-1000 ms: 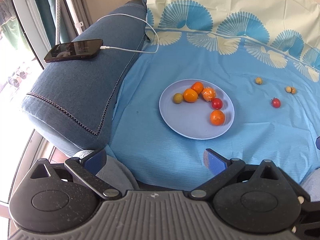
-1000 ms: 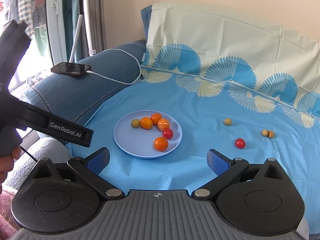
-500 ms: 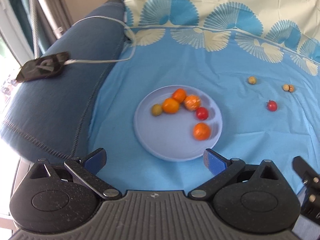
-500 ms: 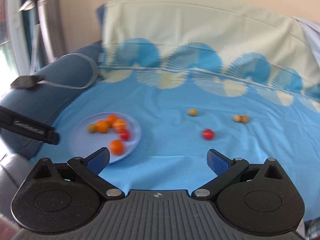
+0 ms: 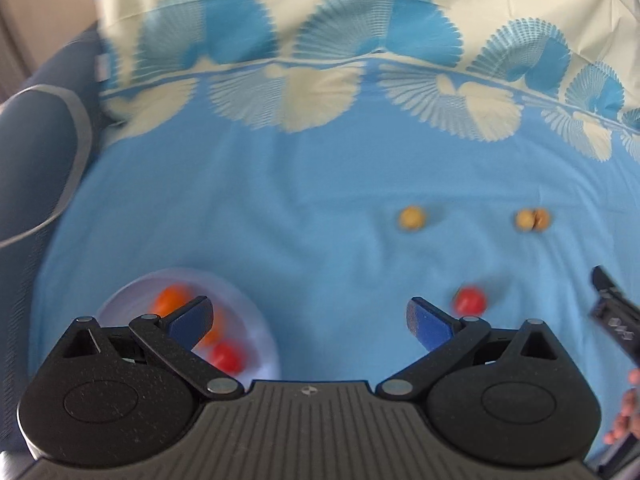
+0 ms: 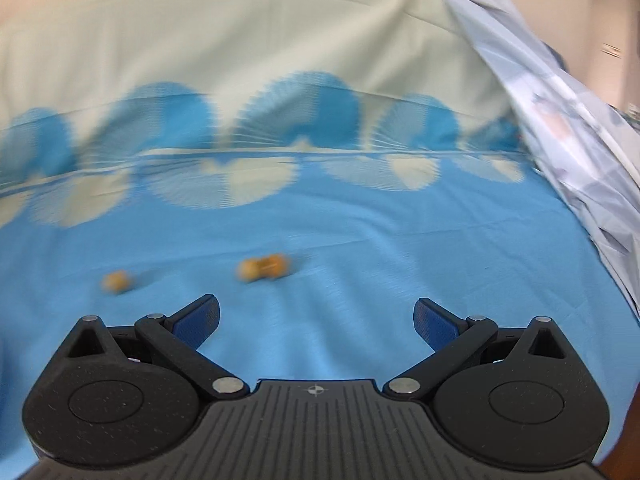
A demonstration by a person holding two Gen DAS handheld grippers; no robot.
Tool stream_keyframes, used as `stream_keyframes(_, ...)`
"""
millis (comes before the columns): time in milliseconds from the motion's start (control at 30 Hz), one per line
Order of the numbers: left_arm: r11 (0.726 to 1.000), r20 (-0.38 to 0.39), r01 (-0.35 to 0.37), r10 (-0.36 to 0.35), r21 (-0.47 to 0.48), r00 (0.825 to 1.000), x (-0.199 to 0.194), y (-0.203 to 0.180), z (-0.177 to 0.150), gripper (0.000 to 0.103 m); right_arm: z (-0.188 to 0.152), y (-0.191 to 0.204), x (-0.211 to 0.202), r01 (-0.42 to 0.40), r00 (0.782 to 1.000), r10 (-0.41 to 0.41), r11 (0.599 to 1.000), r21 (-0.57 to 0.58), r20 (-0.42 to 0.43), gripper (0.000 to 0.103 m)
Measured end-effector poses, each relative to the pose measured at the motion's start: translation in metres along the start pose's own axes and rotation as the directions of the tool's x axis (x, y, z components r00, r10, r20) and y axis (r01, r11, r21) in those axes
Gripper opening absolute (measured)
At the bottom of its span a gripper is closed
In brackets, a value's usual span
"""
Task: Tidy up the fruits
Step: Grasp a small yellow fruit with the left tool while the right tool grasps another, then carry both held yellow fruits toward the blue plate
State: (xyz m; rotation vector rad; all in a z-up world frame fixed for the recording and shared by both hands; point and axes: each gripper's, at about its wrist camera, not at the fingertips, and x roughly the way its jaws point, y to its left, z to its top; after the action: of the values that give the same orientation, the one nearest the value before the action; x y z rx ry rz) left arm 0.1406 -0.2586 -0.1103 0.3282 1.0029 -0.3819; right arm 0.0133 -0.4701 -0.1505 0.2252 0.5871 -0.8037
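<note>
At the lower left of the left wrist view, the plate point(image 5: 262, 326) sits partly hidden behind your left gripper point(image 5: 308, 320), whose jaws are spread wide and hold nothing; orange fruits point(image 5: 170, 298) and a red one point(image 5: 227, 354) lie on it. To the right, on the blue sheet point(image 5: 280, 220), the loose red fruit point(image 5: 469, 300) lies just beyond the right finger, and further up the frame are a single yellow fruit point(image 5: 411, 218) and a touching yellow pair point(image 5: 531, 220). In the right wrist view, your right gripper point(image 6: 316, 320) is likewise spread and empty, with the single yellow fruit point(image 6: 116, 281) at left and the pair point(image 6: 262, 267) just left of centre, both beyond the fingertips. Both views are blurred, so expect poor aim if you close now: round fruit on soft, creased fabric is likely to roll away when one finger touches first. The paired fruits may separate if you pinch only one. At the far right of the left view, the other gripper's body point(image 5: 614, 314) and a hand point(image 5: 626, 412) are near; both tools converging on the red fruit risks a collision. Both grippers point forward and downward, low over the sheet.
</note>
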Motion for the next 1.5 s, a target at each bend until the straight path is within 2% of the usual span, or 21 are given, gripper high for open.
stream_keyframes(67, 1.000, -0.019, 0.012, -0.012, 0.004, 1.000, 0.026, -0.017, 0.017, 0.103, 0.002, -0.002, 0.039, 0.013, 0.999, -0.013, 1.000, 0.009, -0.036, 0.102)
stream_keyframes(167, 1.000, -0.021, 0.022, -0.021, 0.008, 1.000, 0.064, -0.037, 0.035, 0.103, 0.002, 0.001, 0.088, -0.034, 0.993, 0.033, 0.999, -0.004, -0.115, 0.102)
stream_keyframes(300, 1.000, -0.028, 0.025, -0.025, 0.018, 0.999, 0.108, -0.052, 0.050, 0.103, 0.001, 0.014, 0.128, -0.052, 0.992, 0.047, 0.998, -0.039, -0.121, 0.102)
stream_keyframes(367, 0.999, -0.047, 0.016, -0.015, 0.032, 0.999, 0.127, -0.057, 0.054, 0.103, 0.002, 0.019, 0.140, -0.056, 0.992, 0.050, 0.997, -0.048, -0.112, 0.102)
stream_keyframes(467, 0.999, -0.118, 0.025, -0.021, 0.035, 0.993, 0.153, -0.058, 0.054, 0.103, 0.002, 0.025, 0.147, -0.057, 0.997, 0.054, 0.997, -0.055, -0.061, 0.102)
stream_keyframes(533, 0.999, -0.107, 0.046, -0.046, 0.001, 0.993, 0.154, -0.054, 0.053, 0.103, 0.002, 0.027, 0.148, -0.059, 0.997, 0.055, 0.997, -0.059, -0.057, 0.102)
stream_keyframes(667, 0.999, -0.103, 0.038, -0.035, 0.024, 0.994, 0.154, -0.058, 0.055, 0.103, 0.005, 0.027, 0.150, -0.058, 0.997, 0.054, 0.996, -0.065, -0.051, 0.102)
stream_keyframes(700, 0.999, -0.097, 0.032, -0.029, 0.033, 0.995, 0.152, -0.059, 0.055, 0.103, 0.005, 0.028, 0.149, -0.061, 0.997, 0.058, 0.996, -0.072, -0.050, 0.100)
stream_keyframes(733, 0.998, -0.087, 0.033, -0.028, 0.048, 0.996, 0.149, -0.061, 0.055, 0.097, 0.006, 0.029, 0.147, -0.082, 0.996, 0.079, 0.993, -0.080, -0.044, 0.096)
stream_keyframes(767, 0.996, -0.076, 0.050, -0.045, 0.069, 0.996, 0.144, -0.063, 0.054, 0.078, 0.007, 0.032, 0.144, -0.102, 0.994, 0.099, 0.990, -0.100, -0.035, 0.082)
stream_keyframes(800, 0.992, -0.068, 0.089, -0.083, 0.087, 0.994, 0.138, -0.066, 0.054, 0.065, 0.006, 0.035, 0.142, -0.116, 0.993, 0.113, 0.985, -0.129, -0.027, 0.064)
stream_keyframes(833, 0.989, -0.058, 0.110, -0.104, 0.096, 0.993, 0.133, -0.067, 0.055, 0.038, 0.006, 0.039, 0.139, -0.129, 0.992, 0.128, 0.979, -0.156, -0.021, 0.054)
stream_keyframes(867, 0.988, -0.045, 0.115, -0.110, 0.103, 0.993, 0.128, -0.069, 0.055, 0.029, 0.006, 0.042, 0.138, -0.141, 0.990, 0.140, 0.975, -0.170, -0.019, 0.033)
stream_keyframes(900, 0.987, -0.030, 0.119, -0.117, 0.104, 0.993, 0.125, -0.069, 0.055, 0.029, 0.005, 0.043, 0.137, -0.137, 0.991, 0.136, 0.976, -0.172, -0.017, 0.029)
stream_keyframes(1067, 0.984, 0.047, 0.126, -0.133, 0.129, 0.990, 0.095, -0.067, 0.052, 0.029, 0.010, 0.028, 0.126, -0.099, 0.995, 0.101, 0.990, -0.098, 0.017, 0.029)
stream_keyframes(1233, 0.987, 0.082, 0.100, -0.111, 0.129, 0.990, 0.044, -0.055, 0.037, 0.029, 0.025, 0.006, 0.084, -0.064, 0.994, 0.068, 0.996, -0.056, 0.083, 0.029)
stream_keyframes(1367, 0.992, 0.082, 0.097, -0.104, 0.084, 0.991, -0.006, -0.030, 0.013, 0.029, 0.027, -0.005, 0.024, -0.100, 0.984, 0.110, 0.992, -0.073, 0.139, 0.029)
stream_keyframes(1500, 0.994, 0.075, 0.102, -0.105, 0.042, 0.992, -0.054, 0.002, -0.017, 0.029, 0.011, -0.005, -0.041, -0.180, 0.974, 0.193, 0.977, -0.117, 0.117, 0.029)
